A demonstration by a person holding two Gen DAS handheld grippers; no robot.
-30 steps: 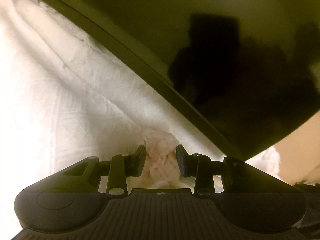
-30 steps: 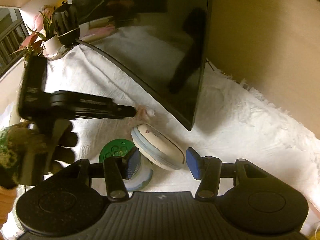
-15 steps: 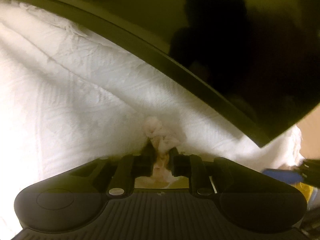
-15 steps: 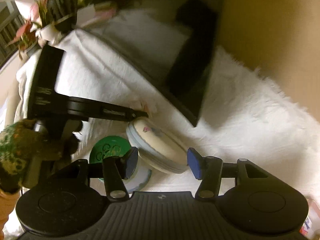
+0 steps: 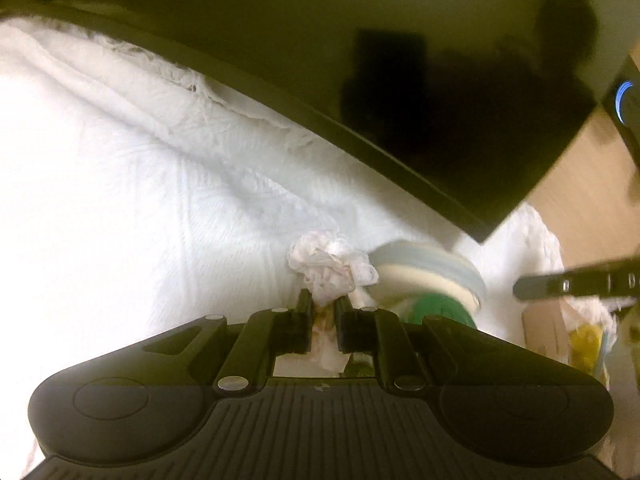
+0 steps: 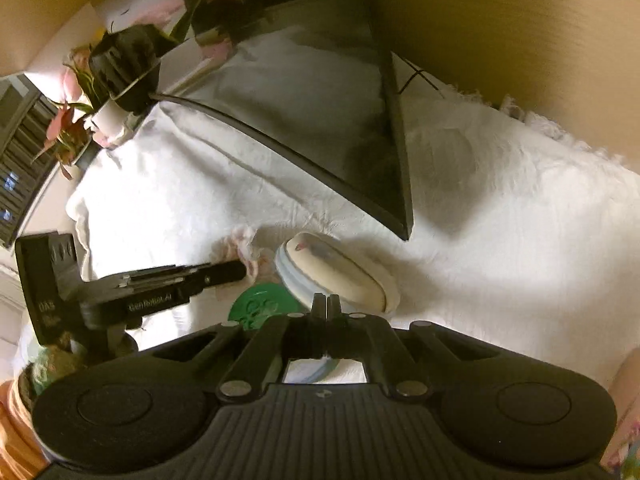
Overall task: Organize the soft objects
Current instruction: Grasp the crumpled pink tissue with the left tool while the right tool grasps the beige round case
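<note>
A crumpled pinkish-white tissue (image 5: 328, 268) lies on the white cloth (image 5: 120, 200) in front of the dark screen (image 5: 400, 80). My left gripper (image 5: 323, 304) pinches the tissue's near end, and its jaws are still closing. From the right wrist, the tissue (image 6: 246, 240) shows at the tip of the left gripper (image 6: 240, 272). Just right of it, a round cream pad with a blue rim (image 6: 340, 276) leans on a green disc (image 6: 260, 304). My right gripper (image 6: 326, 300) is shut at the pad's near edge, with nothing seen between its fingers.
The tilted screen (image 6: 320, 100) overhangs the cloth behind the objects. A potted plant (image 6: 108, 92) stands at the far left corner. A wooden wall (image 6: 520, 40) rises beyond the fringed cloth edge. A gloved hand (image 6: 44, 364) carries the left gripper.
My left gripper closed on the tissue and moved right, bringing the cream pad into its view. My right gripper's jaws went from wide open to shut.
</note>
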